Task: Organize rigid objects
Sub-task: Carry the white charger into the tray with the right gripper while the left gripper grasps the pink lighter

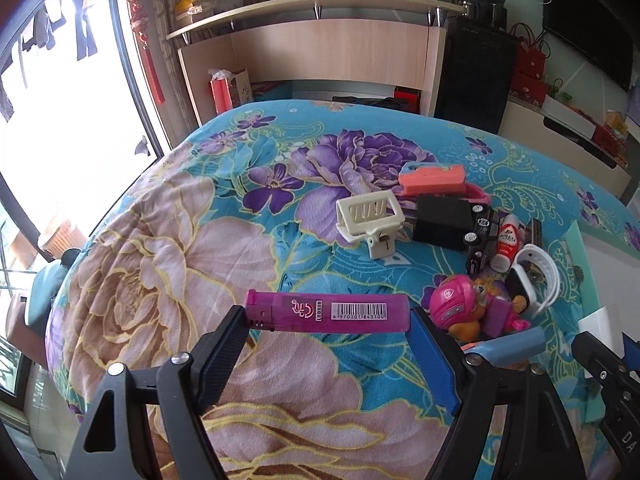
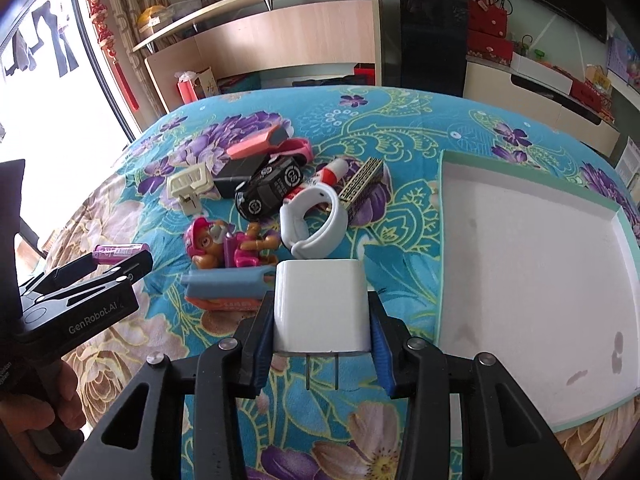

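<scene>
Pink lighter (image 1: 326, 312): barcode printed on side, digits "6 970101 843100" beneath; small vertical word beside barcode, too small to make out; white swirled logo next to it, illegible.

Left claw (image 2: 120, 268), seen from right wrist view: white lettering "GenRobot.AI" along black body.

Right claw (image 1: 600, 354), seen at edge of left wrist view: white letters "DA" on black body, cut off at frame edge.

Black toy car (image 2: 268, 192): white roundels on roof and door, figures inside unclear.

Red-and-white tube (image 1: 508, 242): printed label, characters too small to read.

Cream clip (image 1: 370, 216): raised openwork lettering, not legible.
</scene>
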